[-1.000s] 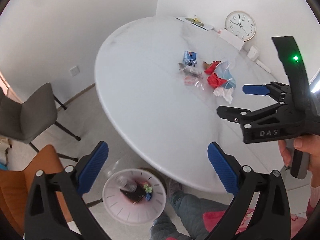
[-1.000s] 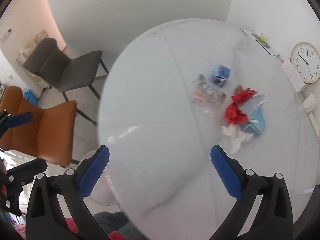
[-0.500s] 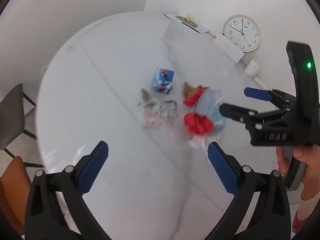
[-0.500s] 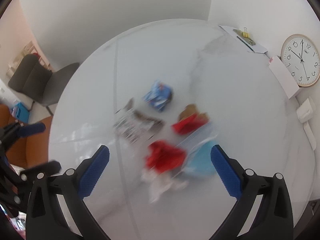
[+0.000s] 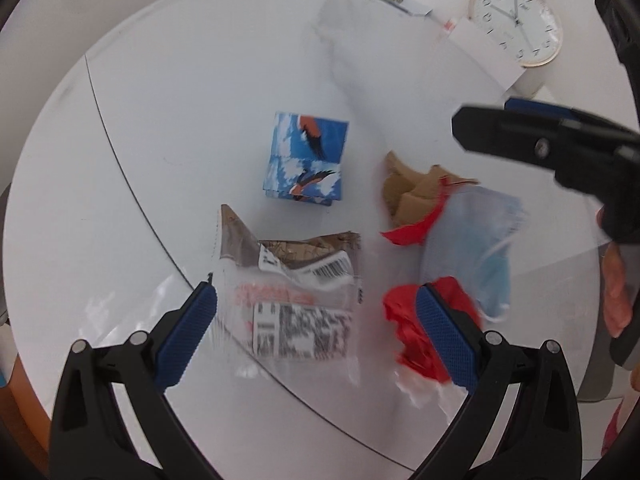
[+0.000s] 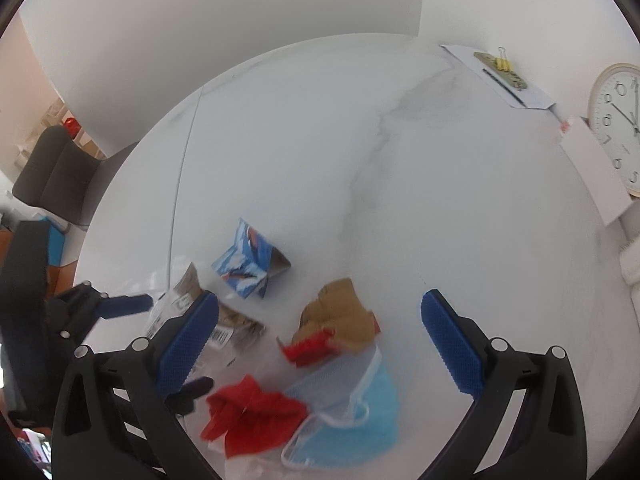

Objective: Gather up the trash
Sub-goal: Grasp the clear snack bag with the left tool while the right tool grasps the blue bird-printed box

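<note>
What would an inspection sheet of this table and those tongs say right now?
Surface: round white marble-look table, with a thin seam line.
Job's things: blue bird-print carton, clear plastic wrapper with barcodes, brown paper scrap, red crumpled wrappers, blue face mask, all lying close together.
Clutter: clipped papers, wall clock and white card at the far edge.
Grippers: left tongs open over the wrapper; right tongs open over the mask.
Cables: nothing seen.
Surroundings: grey chair, white walls.
</note>
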### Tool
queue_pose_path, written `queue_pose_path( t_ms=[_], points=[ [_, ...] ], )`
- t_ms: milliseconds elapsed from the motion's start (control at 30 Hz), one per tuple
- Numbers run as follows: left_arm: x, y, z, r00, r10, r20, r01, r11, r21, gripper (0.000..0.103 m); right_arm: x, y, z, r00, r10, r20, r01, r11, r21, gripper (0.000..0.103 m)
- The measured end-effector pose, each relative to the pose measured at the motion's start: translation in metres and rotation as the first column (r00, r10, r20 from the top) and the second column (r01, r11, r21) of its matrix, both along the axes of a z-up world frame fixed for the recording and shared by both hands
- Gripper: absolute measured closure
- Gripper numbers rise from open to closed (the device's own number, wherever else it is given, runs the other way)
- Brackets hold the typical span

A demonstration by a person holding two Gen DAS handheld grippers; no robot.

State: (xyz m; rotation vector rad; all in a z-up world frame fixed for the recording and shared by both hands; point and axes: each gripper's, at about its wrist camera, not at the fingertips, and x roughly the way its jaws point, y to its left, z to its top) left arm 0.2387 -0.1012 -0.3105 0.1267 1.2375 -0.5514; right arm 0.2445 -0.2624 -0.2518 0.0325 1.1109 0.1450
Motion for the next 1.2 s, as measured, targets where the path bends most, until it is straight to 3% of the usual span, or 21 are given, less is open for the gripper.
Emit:
queue_pose_path(
  t_ms=[200, 267, 433, 667, 967, 1200],
  points=[
    [0.013, 0.003, -0.023, 0.999, 0.034, -0.033, -0.033, 0.999, 0.025, 0.013, 0.020, 0.008, -0.016, 0.999, 0.034, -0.014, -0.034, 0.999, 0.019, 0.003],
    [0.015, 0.005, -0.027, 0.998, 0.043, -0.044, -0.042, 0.999, 0.031, 0.023, 0.023, 0.011, -0.021, 0.999, 0.045, -0.021, -0.044, 0.999, 0.022, 0.003],
    [0.016, 0.010, -0.028, 0.998, 0.047, -0.032, -0.046, 0.998, 0.032, 0.034, 0.026, 0.020, -0.029, 0.997, 0.062, -0.037, -0.061, 0.998, 0.026, 0.003],
    [0.012, 0.026, -0.019, 0.997, 0.079, -0.003, -0.079, 0.997, -0.001, 0.058, 0.022, 0.028, -0.025, 0.999, 0.010, -0.046, -0.007, 0.998, 0.070, 0.003],
    [0.001, 0.069, 0.003, 0.988, 0.138, 0.064, -0.138, 0.990, -0.012, 0.061, 0.026, 0.058, -0.032, 0.987, -0.135, -0.084, 0.144, 0.982, 0.123, 0.003],
    [-0.024, 0.118, 0.021, 0.974, 0.208, 0.087, -0.207, 0.978, -0.020, 0.061, 0.033, 0.082, -0.060, 0.957, -0.276, -0.091, 0.279, 0.960, 0.030, 0.005]
  ],
)
